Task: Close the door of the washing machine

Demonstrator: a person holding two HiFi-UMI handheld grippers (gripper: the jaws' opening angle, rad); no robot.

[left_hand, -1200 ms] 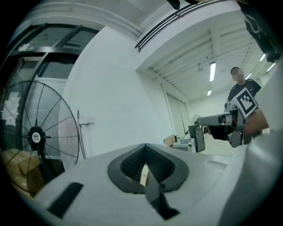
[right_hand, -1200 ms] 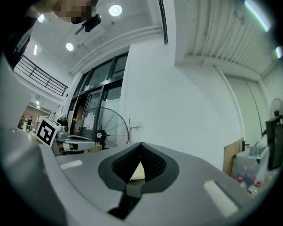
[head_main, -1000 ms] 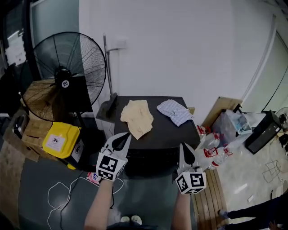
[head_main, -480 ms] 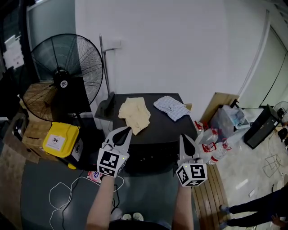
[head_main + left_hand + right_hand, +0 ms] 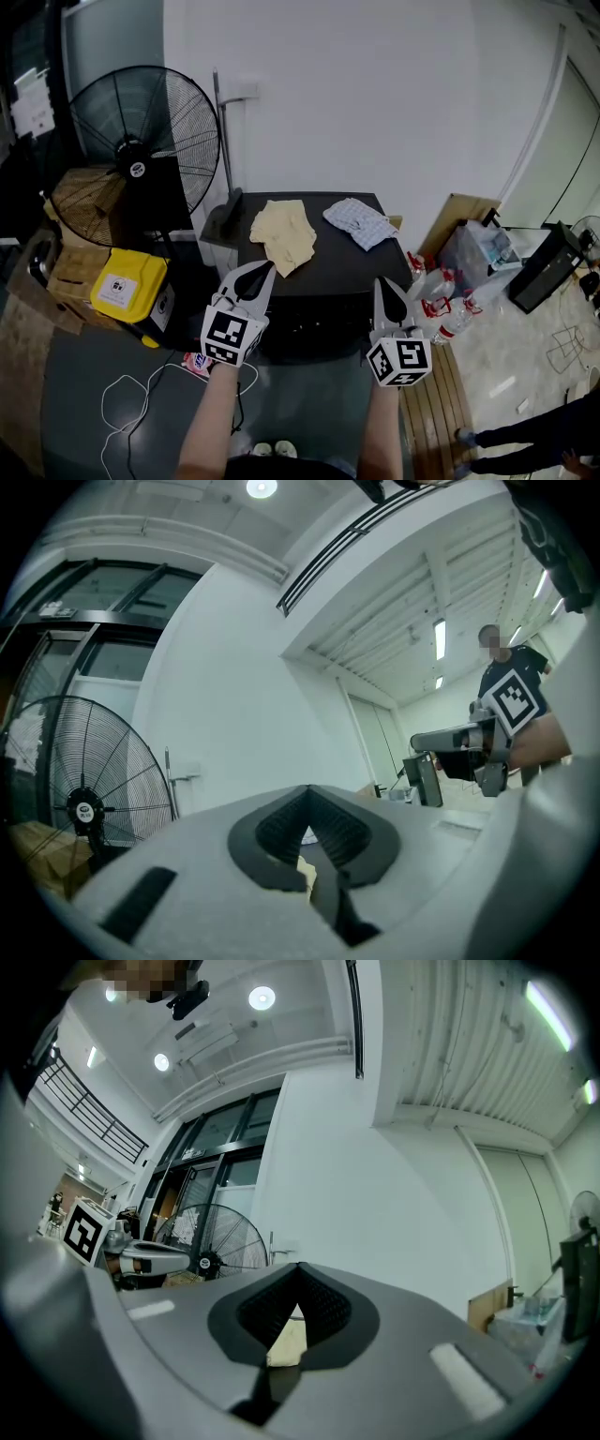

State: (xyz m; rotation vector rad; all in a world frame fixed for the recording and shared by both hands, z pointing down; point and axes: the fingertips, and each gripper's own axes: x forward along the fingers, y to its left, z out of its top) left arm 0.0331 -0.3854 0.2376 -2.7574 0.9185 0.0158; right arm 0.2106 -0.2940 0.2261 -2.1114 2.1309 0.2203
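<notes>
The washing machine (image 5: 323, 274) is a black box against the white wall, seen from above in the head view. Its front is dark, and I cannot make out the door there. A beige cloth (image 5: 284, 234) and a checked cloth (image 5: 362, 223) lie on its top. My left gripper (image 5: 265, 268) hangs shut and empty in front of the machine's left front corner. The right gripper (image 5: 383, 282) is shut and empty too, at the right front corner. Neither touches the machine. In the left gripper view the left gripper (image 5: 307, 834) points level at the wall, and the right gripper (image 5: 297, 1309) looks the same way.
A big standing fan (image 5: 141, 141) is left of the machine, with cardboard boxes (image 5: 82, 202) and a yellow case (image 5: 127, 284) below it. White cables (image 5: 131, 403) trail on the grey floor. Plastic bottles (image 5: 436, 309) and a bag stand right of the machine.
The left gripper has come up slightly toward the machine's front corner. The right gripper has kept its place. Both stayed shut.
</notes>
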